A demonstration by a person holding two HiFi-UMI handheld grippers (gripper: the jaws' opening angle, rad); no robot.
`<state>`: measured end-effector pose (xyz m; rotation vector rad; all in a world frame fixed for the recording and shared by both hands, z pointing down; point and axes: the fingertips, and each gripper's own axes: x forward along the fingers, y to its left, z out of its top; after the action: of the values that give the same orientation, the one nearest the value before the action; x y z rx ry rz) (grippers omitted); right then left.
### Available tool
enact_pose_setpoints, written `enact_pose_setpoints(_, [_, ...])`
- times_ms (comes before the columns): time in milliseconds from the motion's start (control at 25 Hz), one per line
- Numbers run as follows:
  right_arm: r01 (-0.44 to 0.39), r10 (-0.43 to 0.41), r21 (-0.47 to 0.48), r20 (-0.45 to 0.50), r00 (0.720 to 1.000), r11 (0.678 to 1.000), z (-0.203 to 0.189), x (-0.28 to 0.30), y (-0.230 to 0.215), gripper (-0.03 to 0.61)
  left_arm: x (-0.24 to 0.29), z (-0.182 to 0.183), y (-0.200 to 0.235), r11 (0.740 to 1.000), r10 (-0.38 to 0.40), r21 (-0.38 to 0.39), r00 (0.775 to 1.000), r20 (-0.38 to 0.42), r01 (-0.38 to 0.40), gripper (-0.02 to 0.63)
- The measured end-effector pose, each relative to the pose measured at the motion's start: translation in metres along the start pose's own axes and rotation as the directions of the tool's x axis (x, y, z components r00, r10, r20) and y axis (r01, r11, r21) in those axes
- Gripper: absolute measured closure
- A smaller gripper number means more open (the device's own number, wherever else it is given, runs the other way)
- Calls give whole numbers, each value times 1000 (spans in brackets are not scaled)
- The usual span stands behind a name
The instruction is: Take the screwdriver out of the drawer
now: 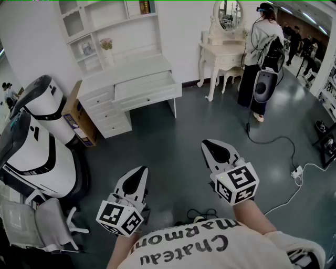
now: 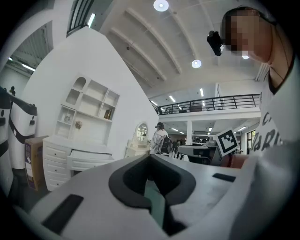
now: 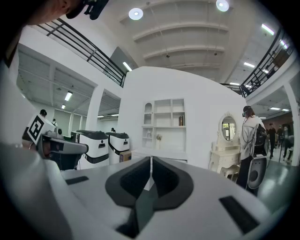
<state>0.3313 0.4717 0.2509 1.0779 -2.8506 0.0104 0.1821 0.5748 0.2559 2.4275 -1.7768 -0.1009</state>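
White drawer [image 1: 147,86], pulled out (contents unclear)

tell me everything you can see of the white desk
The white desk stands on the dark floor against the wall. It looks like painted wood. A shelf hutch rises from its top, holding a small flower pot and books. Its wide centre drawer is pulled out; what lies inside can't be made out. Smaller shut drawers stack at the head view's left, a cardboard box beside them.
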Motion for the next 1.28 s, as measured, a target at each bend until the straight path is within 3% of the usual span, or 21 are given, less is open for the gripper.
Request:
enact_pose_setpoints(600, [-25,25,-8,-4,1000,1000,-9,12,-57,541,51,-8,-9,1000,21,1,1000,-2,-21,591])
enact_pose_setpoints(760, [-79,79,23,-11,997,997,-22,17,-75,541,71,-22,-8,997,59,-51,998,26,-58,591])
enact_pose_setpoints(920, [-83,85,37,-60,995,996,-43,27,-89,541,94,-33,-12,990,16,-137,999,33,-11,591])
enact_pose_setpoints(1080, [-57,62,59,-99,993,997,-55,51,-105,541,124,-41,7,987,-6,-159,1000,-10,4,591])
enact_pose_setpoints(1280, [17,0,119,-138,990,993,-71,82,-134,541,177,-52,26,984,-100,-151,994,-54,91,591])
